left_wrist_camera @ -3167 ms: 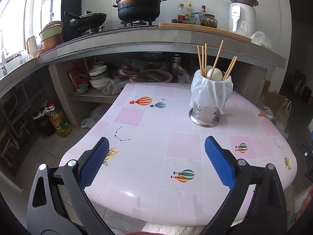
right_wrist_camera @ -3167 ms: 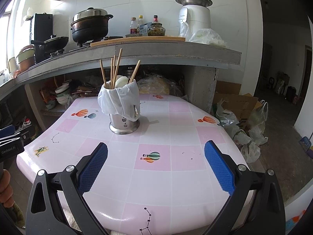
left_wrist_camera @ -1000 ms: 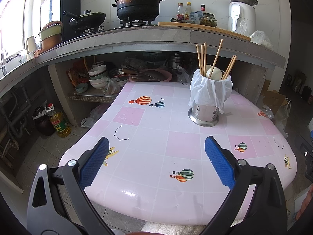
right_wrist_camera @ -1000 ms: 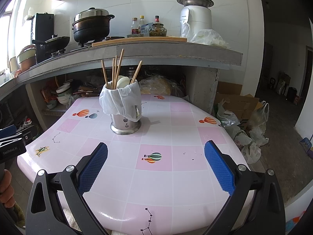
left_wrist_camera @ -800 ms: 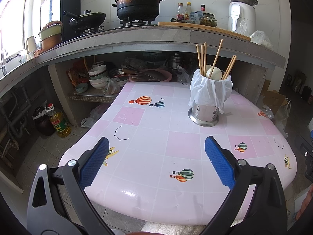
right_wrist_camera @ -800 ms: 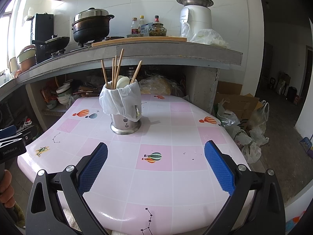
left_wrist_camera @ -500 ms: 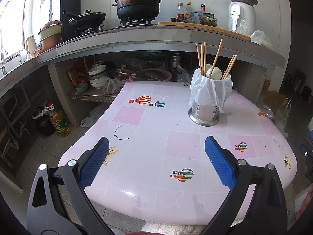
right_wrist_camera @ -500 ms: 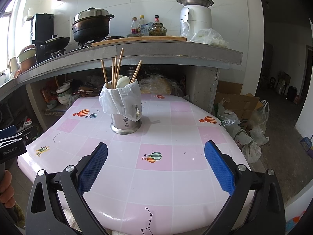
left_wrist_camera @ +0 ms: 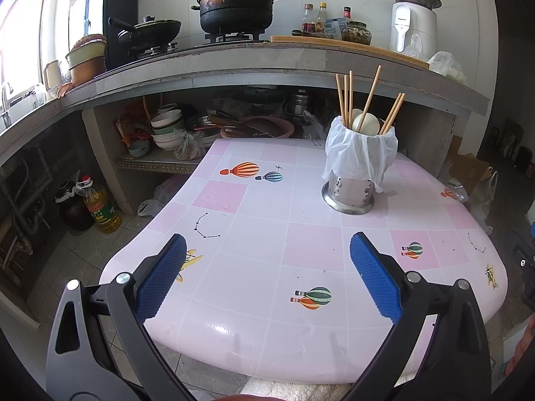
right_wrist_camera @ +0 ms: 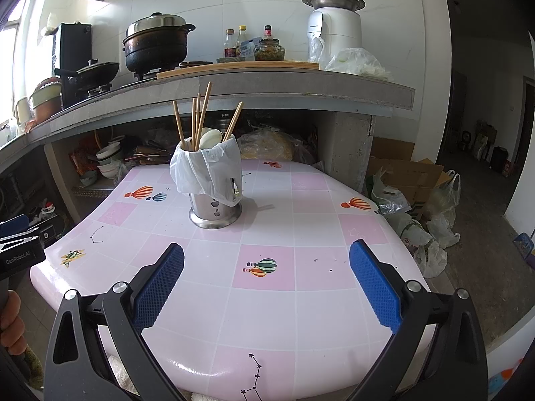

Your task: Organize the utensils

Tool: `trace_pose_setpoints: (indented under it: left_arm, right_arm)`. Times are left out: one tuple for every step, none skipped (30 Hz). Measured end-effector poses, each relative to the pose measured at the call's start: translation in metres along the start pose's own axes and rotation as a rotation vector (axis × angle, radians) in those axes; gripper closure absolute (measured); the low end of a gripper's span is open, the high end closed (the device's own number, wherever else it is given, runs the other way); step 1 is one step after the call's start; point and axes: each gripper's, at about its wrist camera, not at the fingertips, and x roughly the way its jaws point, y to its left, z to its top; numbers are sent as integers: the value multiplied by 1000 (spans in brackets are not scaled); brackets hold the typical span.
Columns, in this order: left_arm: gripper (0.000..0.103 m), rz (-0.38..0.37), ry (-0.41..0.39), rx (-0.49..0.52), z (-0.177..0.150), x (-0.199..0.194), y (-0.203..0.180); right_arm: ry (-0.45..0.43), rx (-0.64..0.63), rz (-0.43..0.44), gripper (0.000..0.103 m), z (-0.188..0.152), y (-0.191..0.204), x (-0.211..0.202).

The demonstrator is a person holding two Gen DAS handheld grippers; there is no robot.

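A steel utensil holder [left_wrist_camera: 349, 191] [right_wrist_camera: 215, 212] lined with a white plastic bag stands upright on the pink tiled table [left_wrist_camera: 254, 267] [right_wrist_camera: 301, 227]. Several wooden chopsticks [left_wrist_camera: 347, 97] [right_wrist_camera: 197, 117] and white spoons [left_wrist_camera: 364, 122] [right_wrist_camera: 210, 138] stick out of it. My left gripper [left_wrist_camera: 267, 254] hangs open over the table's near edge, well short of the holder, with nothing between its blue pads. My right gripper [right_wrist_camera: 266, 255] is open too, empty, over the near right part of the table. The left gripper's body [right_wrist_camera: 20, 254] shows at the right wrist view's left edge, held by a hand [right_wrist_camera: 11, 320].
A concrete counter [left_wrist_camera: 234, 63] behind the table carries a black pot [left_wrist_camera: 235, 10], a pan, bottles and a white appliance [left_wrist_camera: 413, 20]. Bowls [left_wrist_camera: 167, 128] are stacked under it. An oil bottle [left_wrist_camera: 100, 209] stands on the floor at left; bags and a cardboard box [right_wrist_camera: 411, 180] lie at right.
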Motion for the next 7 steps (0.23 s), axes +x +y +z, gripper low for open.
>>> trace_pose_setpoints:
  left_arm:
    - [8, 1, -1, 1, 1, 0, 0]
    - [8, 1, 0, 2, 0, 0, 0]
    - [8, 1, 0, 1, 0, 1, 0]
    - [8, 0, 1, 0, 0, 1, 0]
    - [8, -1, 3, -1, -1, 1, 0]
    - [8, -1, 5, -2, -1, 2, 0]
    - [8, -1, 6, -3, -2, 2, 0]
  right_arm:
    - [0, 0, 0, 7, 0, 0, 0]
    - [0, 0, 0, 7, 0, 0, 0]
    - [0, 0, 0, 7, 0, -1, 0]
    - [-1, 0, 0, 7, 0, 0, 0]
    - [-1, -1, 0, 7, 0, 0, 0]
    - [-1, -1, 0, 7, 0, -1, 0]
    - [0, -1, 0, 7, 0, -1, 0]
